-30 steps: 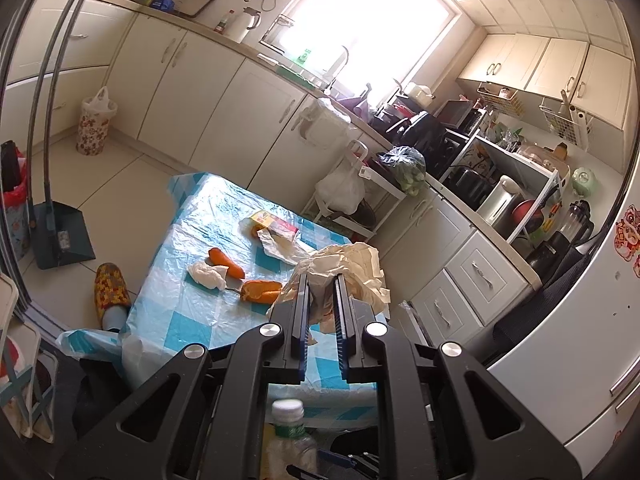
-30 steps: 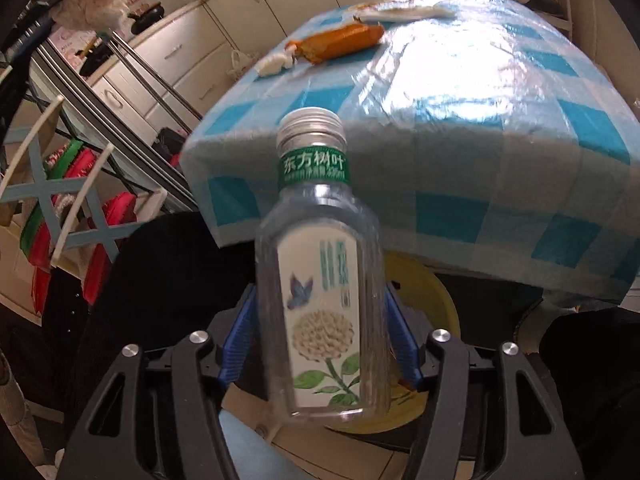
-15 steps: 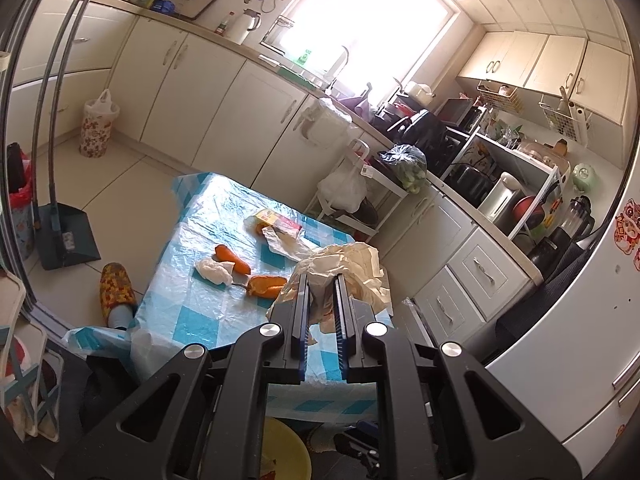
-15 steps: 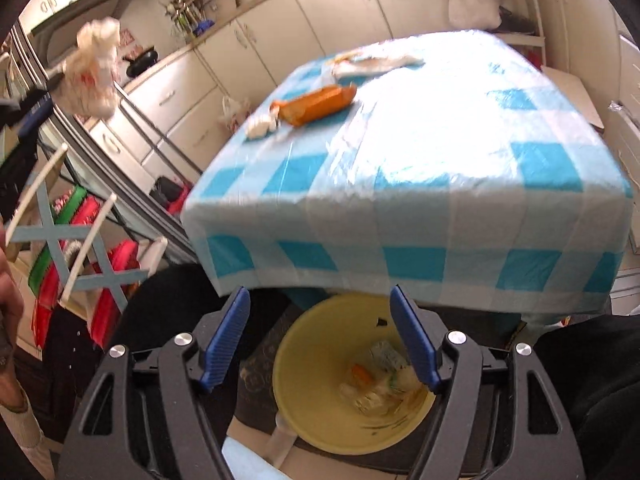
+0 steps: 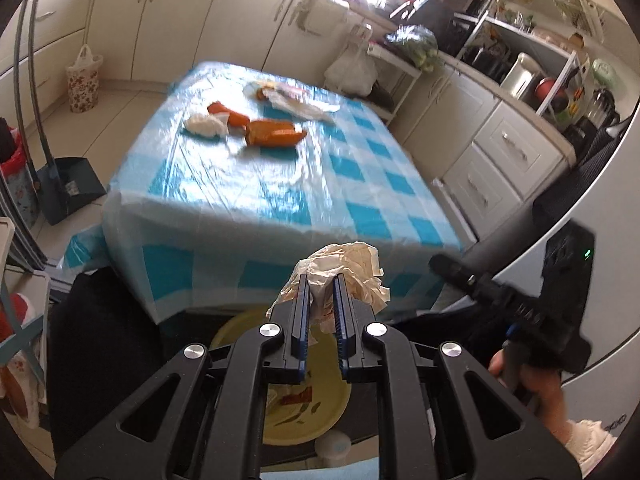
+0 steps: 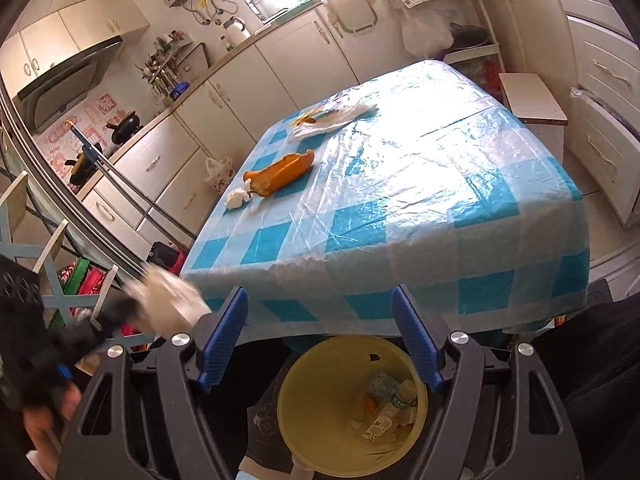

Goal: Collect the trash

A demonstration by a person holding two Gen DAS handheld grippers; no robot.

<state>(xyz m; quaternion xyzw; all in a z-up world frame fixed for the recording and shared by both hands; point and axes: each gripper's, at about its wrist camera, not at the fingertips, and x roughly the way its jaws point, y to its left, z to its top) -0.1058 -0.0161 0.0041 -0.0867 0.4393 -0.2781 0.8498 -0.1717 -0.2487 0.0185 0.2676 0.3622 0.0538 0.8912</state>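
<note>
My left gripper [image 5: 319, 280] is shut on a crumpled beige paper wad [image 5: 344, 270], held just above the yellow bin [image 5: 320, 420] on the floor below the table's near edge. It shows blurred in the right wrist view [image 6: 168, 300]. My right gripper [image 6: 320, 308] is open and empty above the yellow bin [image 6: 304, 400], which holds a plastic bottle [image 6: 394, 404] and scraps. On the blue checked table [image 6: 400, 200] lie an orange wrapper [image 6: 280, 174], a white tissue [image 6: 237, 199] and a clear plastic bag [image 6: 332, 118].
Kitchen cabinets [image 5: 160, 16] line the walls. A dustpan [image 5: 64, 192] stands left of the table on the floor. A white stool [image 6: 528, 100] stands to the right of the table. A rack [image 6: 40, 280] with red items is at the left.
My left gripper has dropped from high over the table to just above the bin with the paper wad. My right gripper let the bottle go into the bin and now stands open.
</note>
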